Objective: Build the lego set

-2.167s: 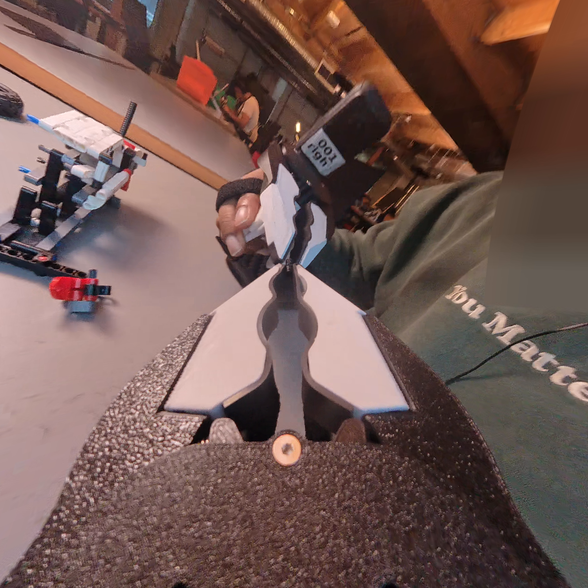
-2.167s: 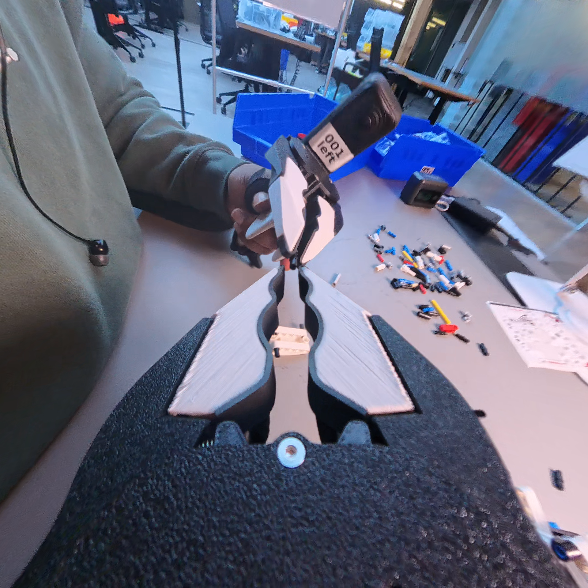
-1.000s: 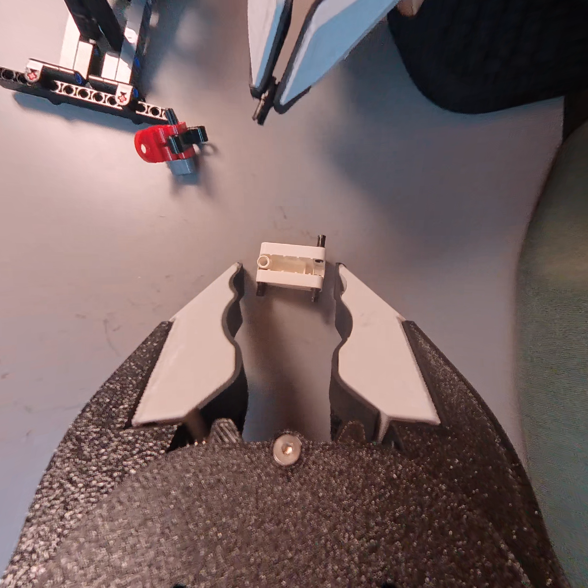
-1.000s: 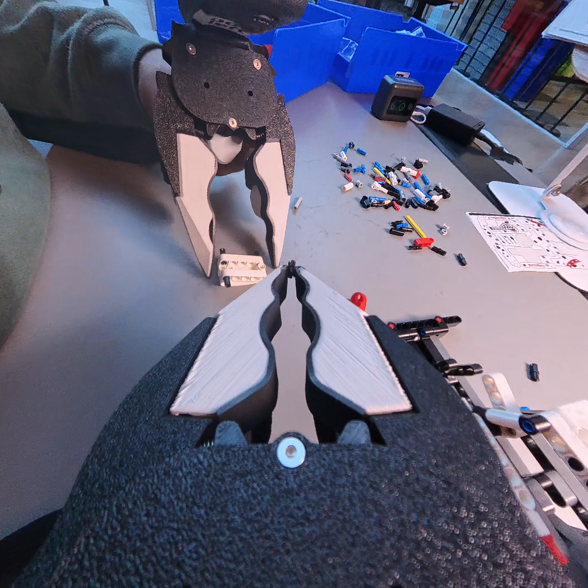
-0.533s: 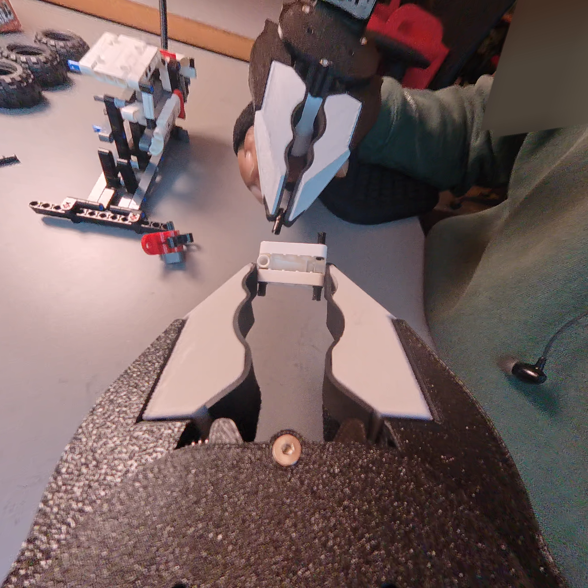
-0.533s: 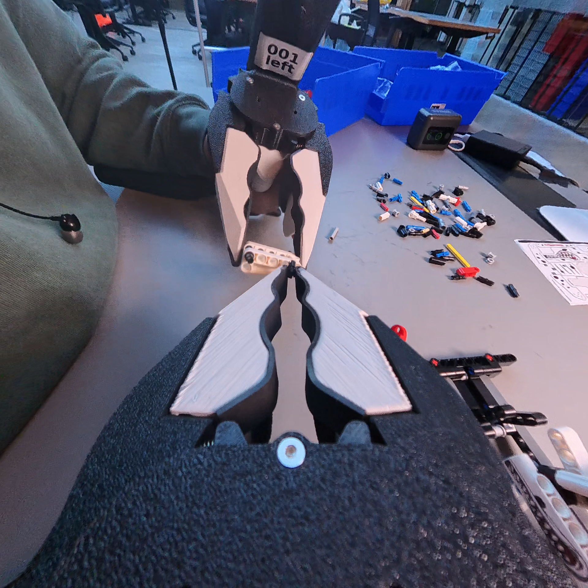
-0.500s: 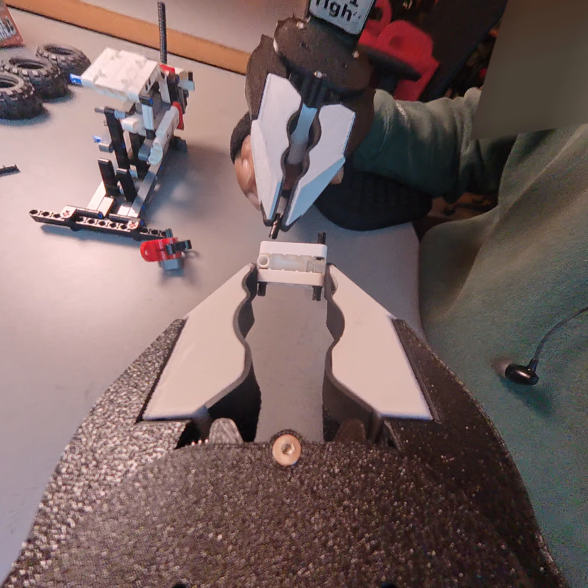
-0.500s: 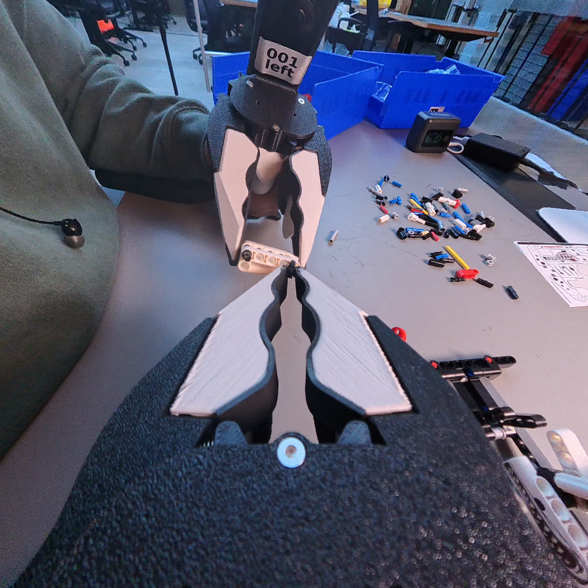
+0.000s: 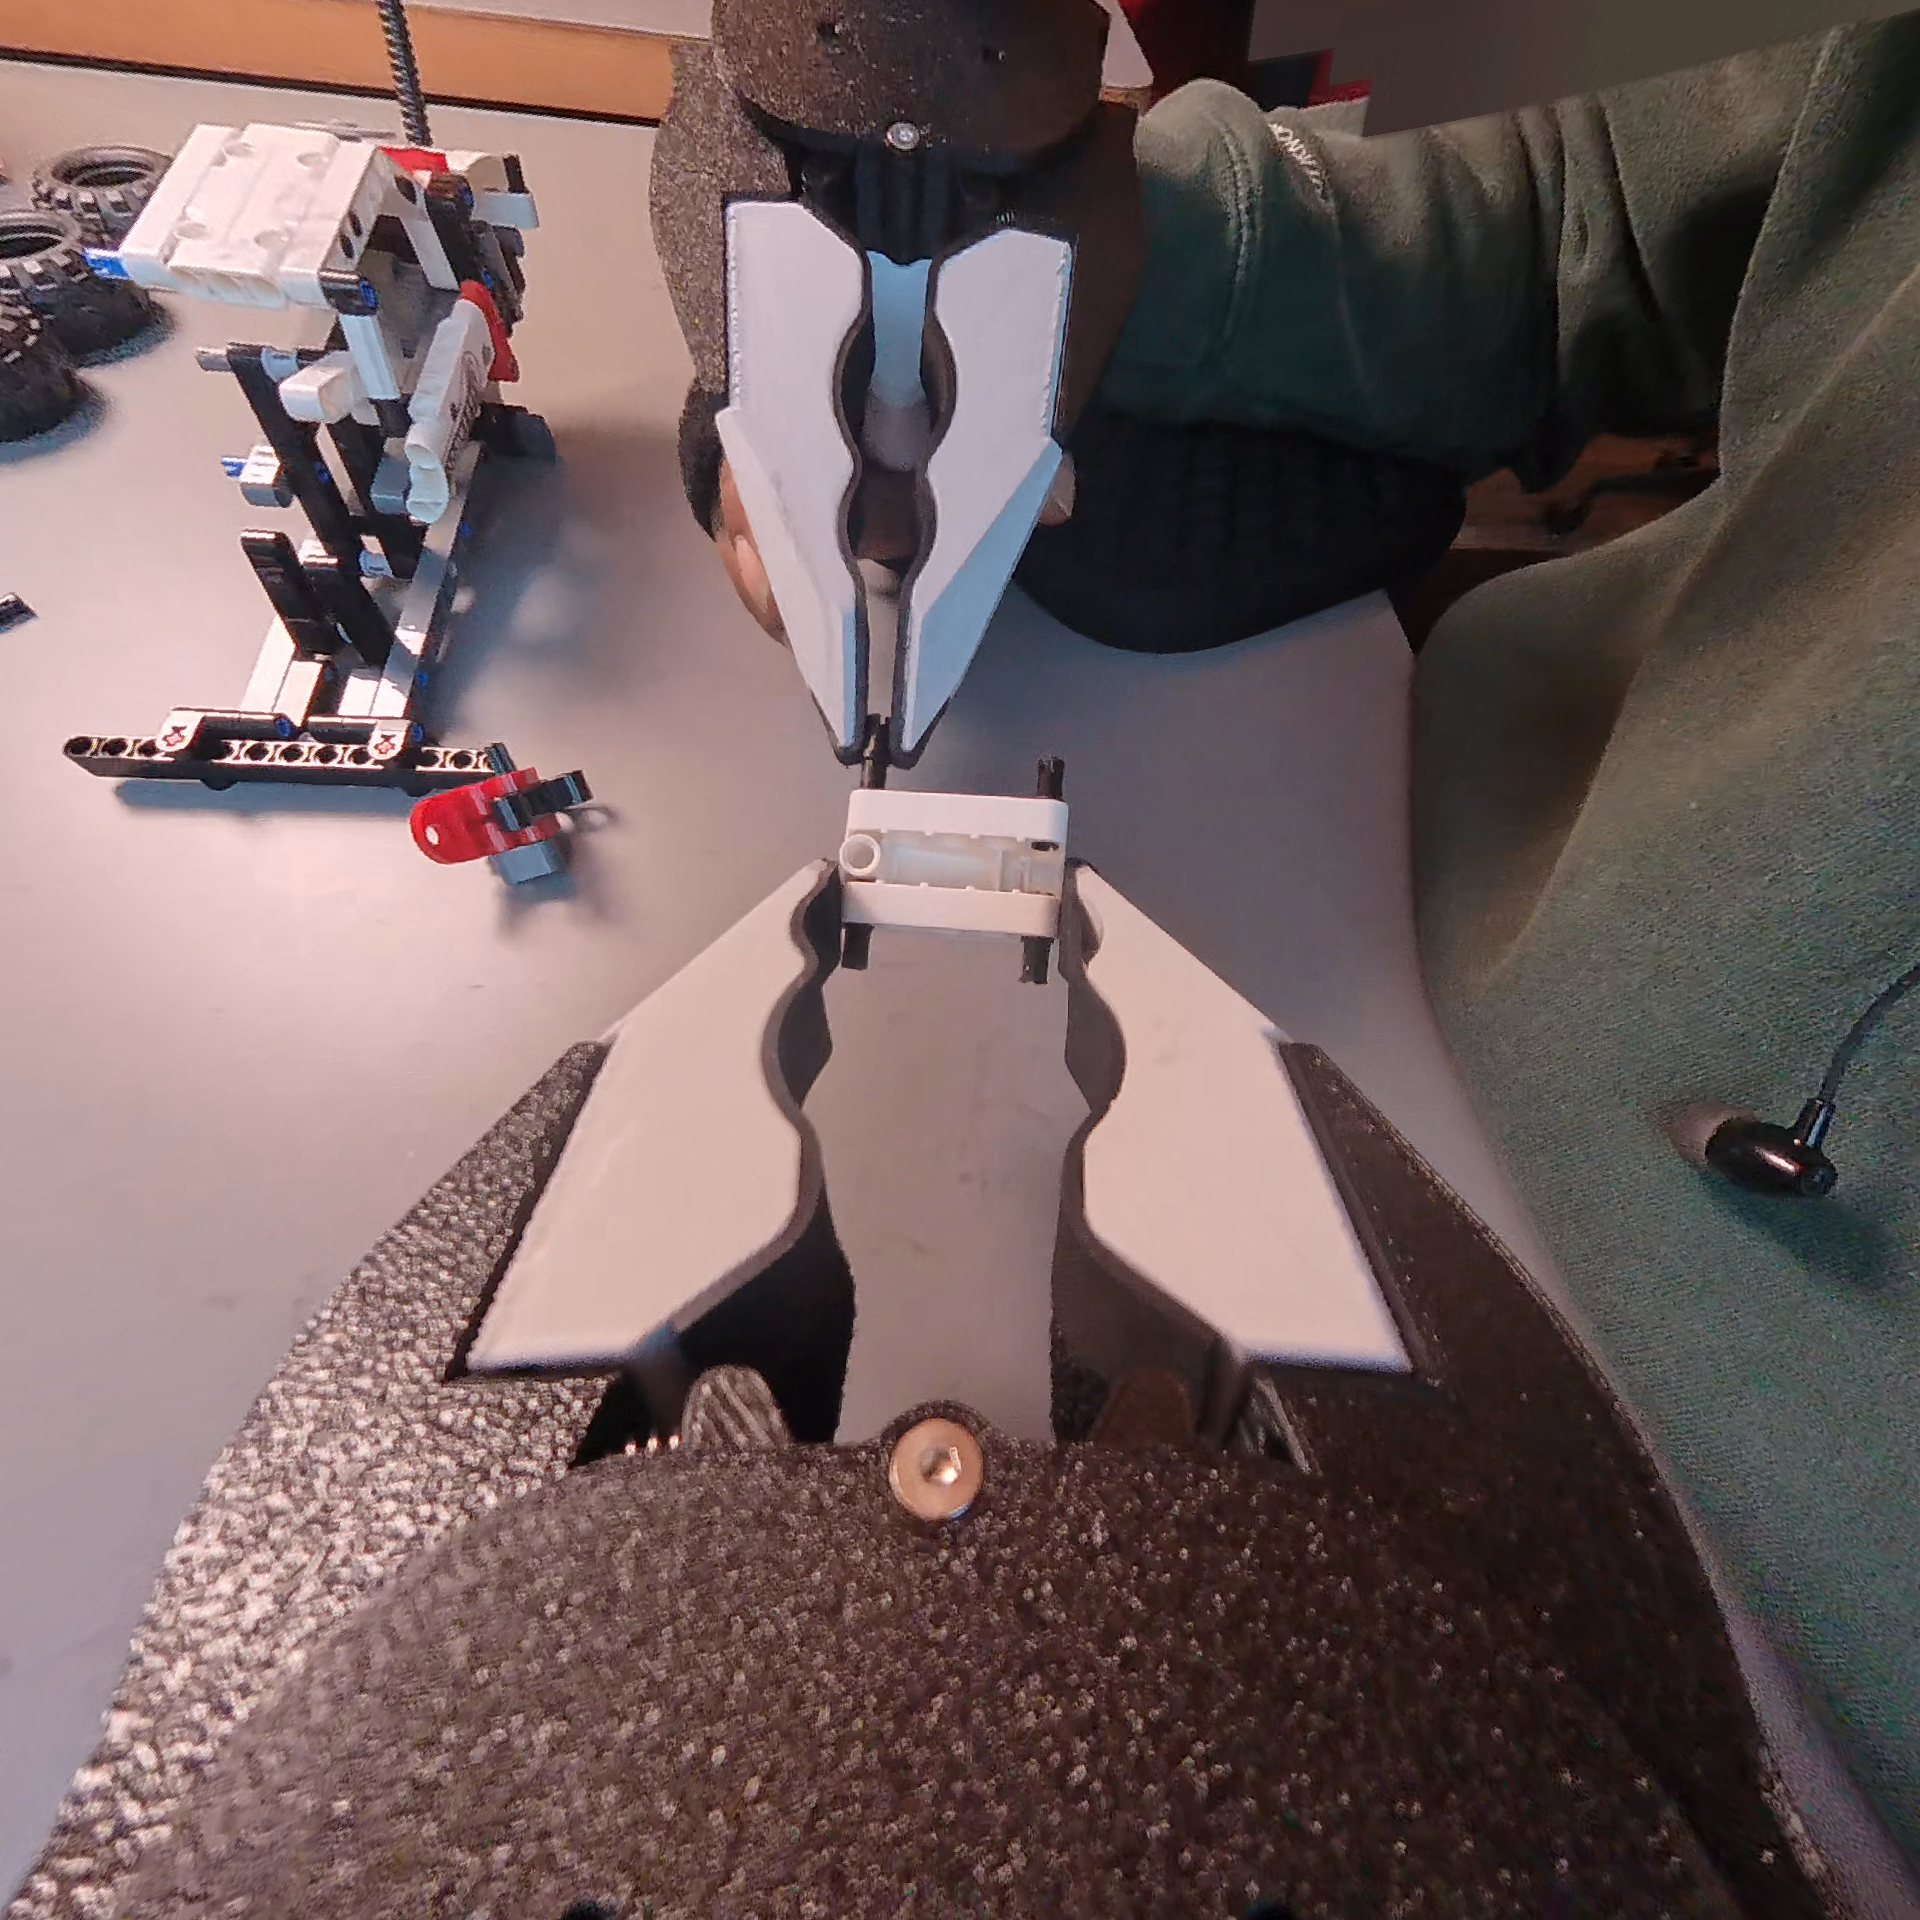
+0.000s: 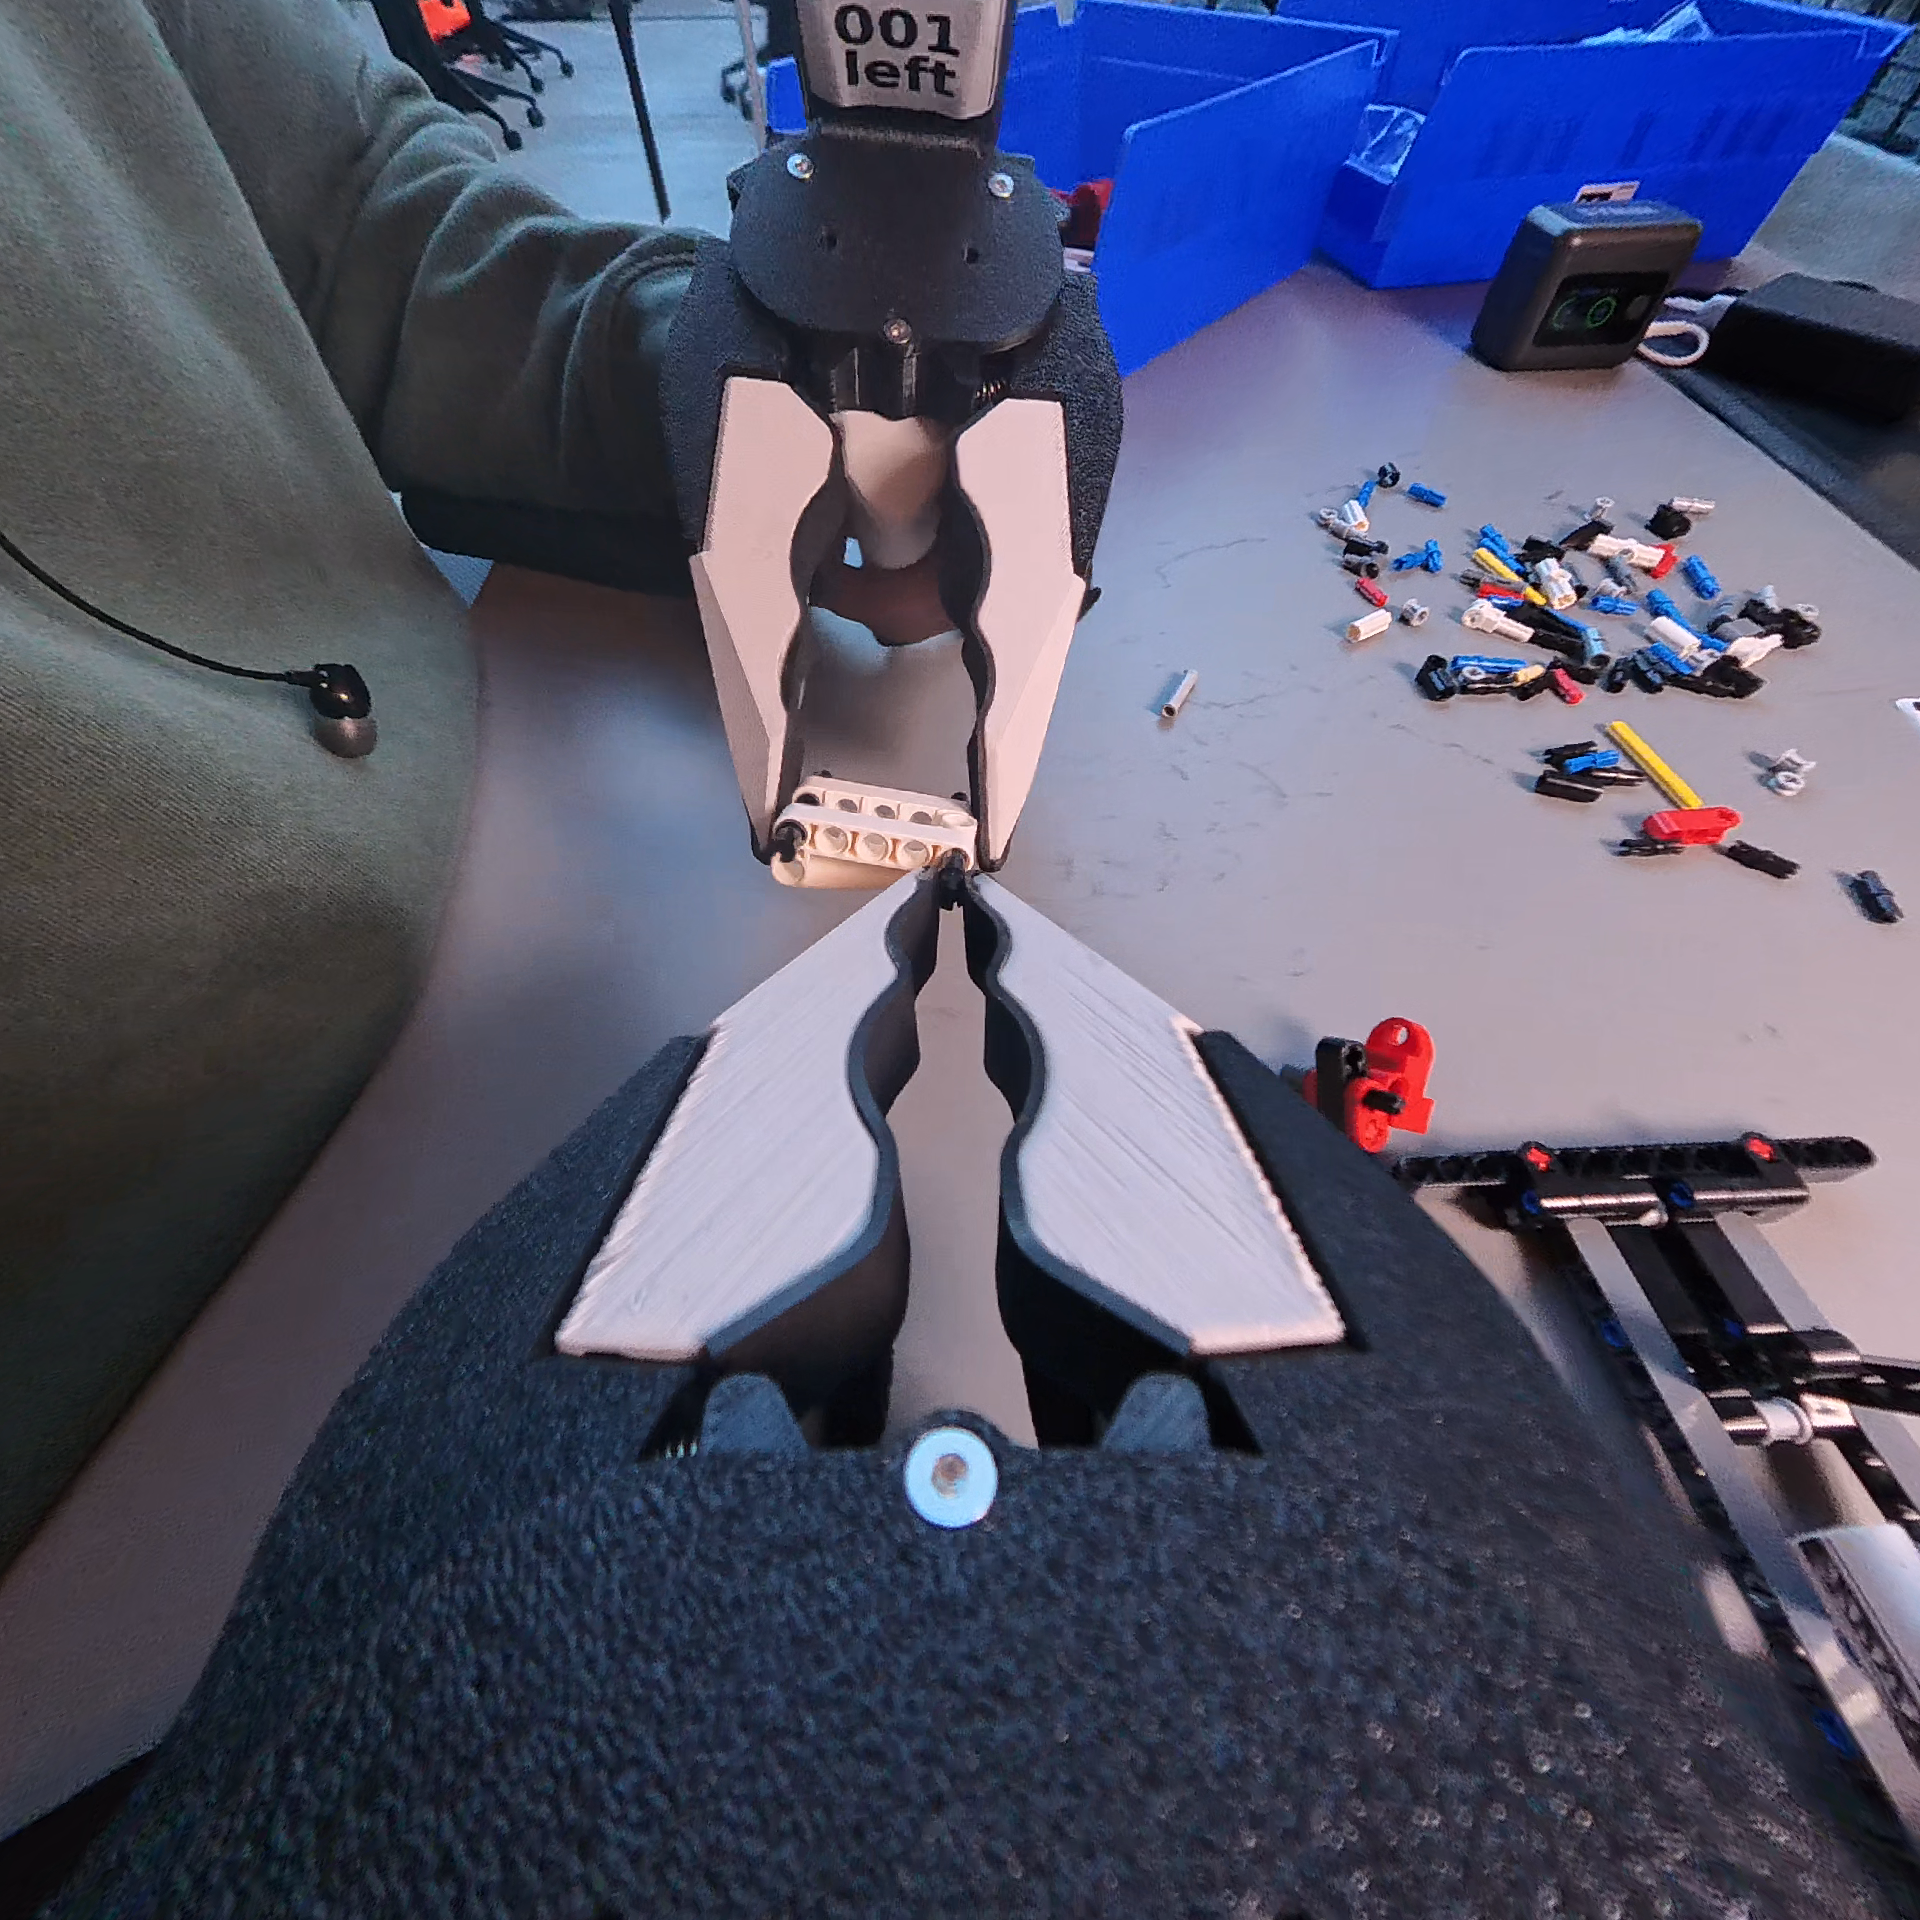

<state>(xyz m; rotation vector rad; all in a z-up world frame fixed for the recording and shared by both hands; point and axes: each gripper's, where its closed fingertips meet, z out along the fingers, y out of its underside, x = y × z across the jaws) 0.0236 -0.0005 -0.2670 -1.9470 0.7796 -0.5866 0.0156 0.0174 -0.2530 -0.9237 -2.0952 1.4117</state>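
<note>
I am gripping a white lego block (image 9: 951, 871) by its ends between the tips of my left claw (image 9: 951, 904), above the grey bench (image 9: 260, 1039). My right claw (image 10: 948, 883), nearly closed, is pinching a small black pin (image 10: 949, 873) against the block's corner. The partly built model (image 9: 343, 416) is standing well off to my left claw's left.

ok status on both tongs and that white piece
Left tongs shut on white frame piece. Right tongs shut on black pin, tip at the piece's corner. Nothing between them.
</note>
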